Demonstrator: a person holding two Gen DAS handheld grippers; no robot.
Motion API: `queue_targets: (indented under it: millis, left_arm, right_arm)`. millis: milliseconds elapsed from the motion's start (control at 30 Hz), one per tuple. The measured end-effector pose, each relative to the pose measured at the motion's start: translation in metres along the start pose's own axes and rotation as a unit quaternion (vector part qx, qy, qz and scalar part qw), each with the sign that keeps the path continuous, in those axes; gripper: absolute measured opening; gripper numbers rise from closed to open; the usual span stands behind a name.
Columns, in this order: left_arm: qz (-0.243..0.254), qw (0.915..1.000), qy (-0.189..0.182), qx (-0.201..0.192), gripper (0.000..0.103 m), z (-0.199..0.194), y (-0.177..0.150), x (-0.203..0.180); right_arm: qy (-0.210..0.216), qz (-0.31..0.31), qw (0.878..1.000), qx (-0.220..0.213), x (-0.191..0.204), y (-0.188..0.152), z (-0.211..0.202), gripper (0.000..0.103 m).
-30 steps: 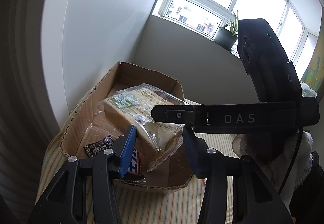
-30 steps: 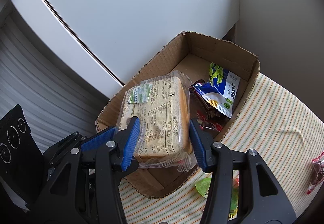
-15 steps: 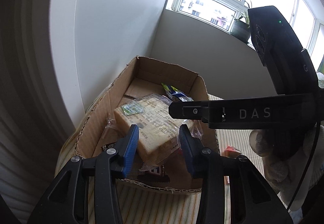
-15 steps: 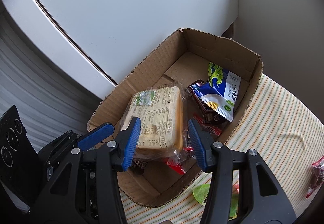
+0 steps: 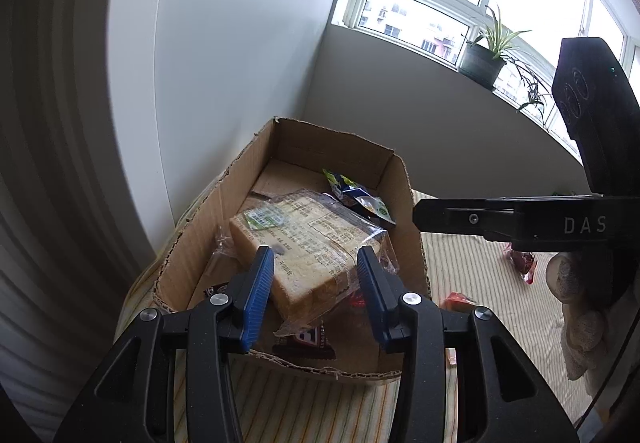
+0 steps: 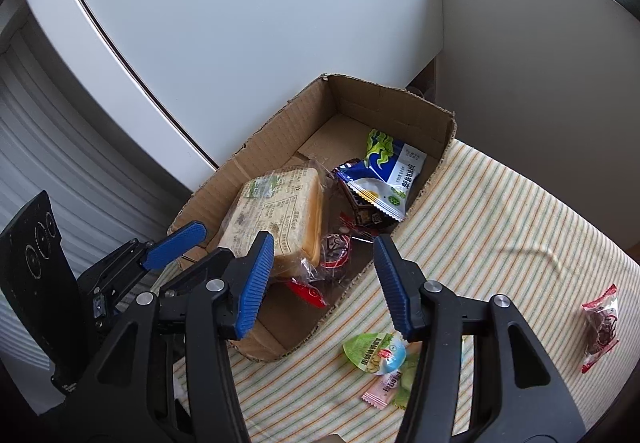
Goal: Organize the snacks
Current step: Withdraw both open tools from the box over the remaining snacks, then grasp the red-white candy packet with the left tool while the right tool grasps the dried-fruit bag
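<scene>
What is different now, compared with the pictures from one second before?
The right gripper let go of the bagged bread, which now lies in the cardboard box; its jaws have just been opening, nothing between them. The box and the loose snacks on the striped cloth stayed put.

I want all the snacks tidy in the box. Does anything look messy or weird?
Yes. The bagged bread lies tilted in the cardboard box, propped on smaller packets instead of flat. The box's rim is torn and ragged. Some snacks are outside on the striped cloth: a green packet, a pink candy and a red packet.
</scene>
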State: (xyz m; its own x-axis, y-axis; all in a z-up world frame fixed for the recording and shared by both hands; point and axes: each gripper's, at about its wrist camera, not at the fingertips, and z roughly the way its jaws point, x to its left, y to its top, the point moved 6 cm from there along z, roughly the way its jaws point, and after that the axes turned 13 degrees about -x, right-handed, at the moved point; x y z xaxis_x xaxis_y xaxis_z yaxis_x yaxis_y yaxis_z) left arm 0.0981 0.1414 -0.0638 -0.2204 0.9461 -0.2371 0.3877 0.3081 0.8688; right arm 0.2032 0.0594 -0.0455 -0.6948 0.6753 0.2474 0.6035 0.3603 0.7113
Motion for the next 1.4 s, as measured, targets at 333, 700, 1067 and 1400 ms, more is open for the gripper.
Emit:
queue_targets:
  millis: [333, 700, 1067, 1400]
  left_arm:
    - [0.015, 0.9994, -0.031, 0.0, 0.042, -0.003, -0.006, -0.027]
    - [0.02, 0.9945, -0.102, 0.012, 0.042, -0.013, -0.018, -0.085]
    - [0.077, 0.9835, -0.154, 0.056, 0.042, -0.004, -0.048, -0.15]
    - [0.082, 0.9807, -0.132, 0.119, 0.042, 0.035, -0.074, -0.154]
  right_arm:
    - [-0.062, 0.05, 0.996, -0.042, -0.068, -0.019, -0.072, 0.072]
    - [-0.135, 0.077, 0.986, -0.066, -0.133, -0.051, -0.142, 0.072]
    - [-0.161, 0.092, 0.982, -0.046, -0.184, -0.075, -0.146, 0.072]
    - [-0.158, 0.074, 0.984, -0.021, -0.208, -0.077, -0.119, 0.072]
